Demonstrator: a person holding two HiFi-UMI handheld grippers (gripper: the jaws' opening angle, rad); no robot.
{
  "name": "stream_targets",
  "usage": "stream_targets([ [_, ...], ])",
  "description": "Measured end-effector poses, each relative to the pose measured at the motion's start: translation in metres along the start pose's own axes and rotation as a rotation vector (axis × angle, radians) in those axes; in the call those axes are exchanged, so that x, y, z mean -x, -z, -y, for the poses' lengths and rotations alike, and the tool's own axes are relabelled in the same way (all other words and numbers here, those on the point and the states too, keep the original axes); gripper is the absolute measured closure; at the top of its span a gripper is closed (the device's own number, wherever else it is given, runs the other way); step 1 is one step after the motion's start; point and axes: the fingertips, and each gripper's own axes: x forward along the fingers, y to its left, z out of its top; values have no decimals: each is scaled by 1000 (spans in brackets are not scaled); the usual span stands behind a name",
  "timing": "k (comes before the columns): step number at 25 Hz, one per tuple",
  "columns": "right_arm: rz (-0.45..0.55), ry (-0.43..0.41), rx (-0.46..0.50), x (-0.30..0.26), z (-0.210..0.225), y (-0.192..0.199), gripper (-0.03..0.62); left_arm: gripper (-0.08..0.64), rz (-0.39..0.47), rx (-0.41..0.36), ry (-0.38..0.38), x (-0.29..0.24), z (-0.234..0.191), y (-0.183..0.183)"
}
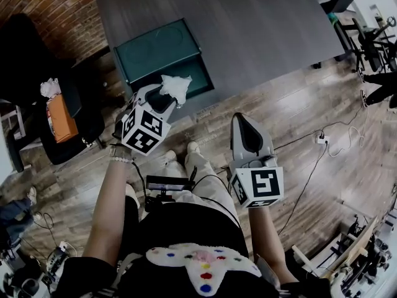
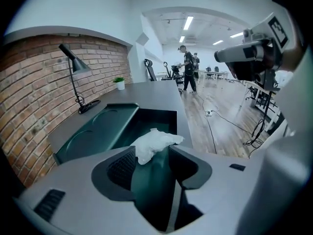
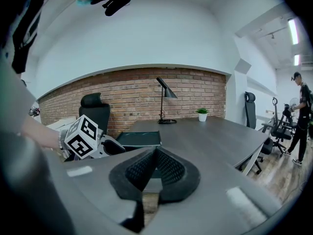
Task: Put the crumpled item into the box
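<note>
My left gripper (image 1: 166, 98) points down over the open dark green box (image 1: 186, 79), which stands at the near left end of the grey table (image 1: 260, 36). In the left gripper view its claw (image 2: 154, 153) is spread wide. The crumpled item (image 2: 155, 143), a white wad, sits right at the tips. It lies against the far end of the left pad and drapes over the tip of the right one, and neither pad squeezes it. Behind and below the wad I see the dark inside of the box (image 2: 146, 124), with the lid (image 2: 98, 129) folded flat open beside the compartment. From the head view the crumpled item (image 1: 176, 87) shows over the near part of the compartment, close to the table's near edge. I cannot tell whether it touches the box floor.

My right gripper (image 1: 244, 120) hangs to the right, off the table and over the wooden floor (image 1: 322, 172), well apart from the box. In its own view the claw (image 3: 155, 153) is pressed together with nothing between the ribbed pads.

On the far side of the table a black desk lamp (image 2: 73, 77) stands by the brick wall (image 2: 29, 111), with a small potted plant (image 2: 120, 82) farther along.
</note>
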Motion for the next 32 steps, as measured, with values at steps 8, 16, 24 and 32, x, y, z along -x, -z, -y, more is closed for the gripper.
stream_targets([
  [8, 6, -29, 7, -4, -11, -3, 583, 364, 47, 74, -44, 20, -9, -1],
  [16, 16, -57, 17, -11, -22, -10, 583, 501, 165, 177, -92, 49, -23, -18],
  [24, 43, -107, 40, -14, -38, -26, 583, 552, 278, 251, -143, 94, -32, -38],
  [32, 94, -161, 62, -12, -55, -43, 583, 554, 369, 261, -206, 145, -34, -57],
])
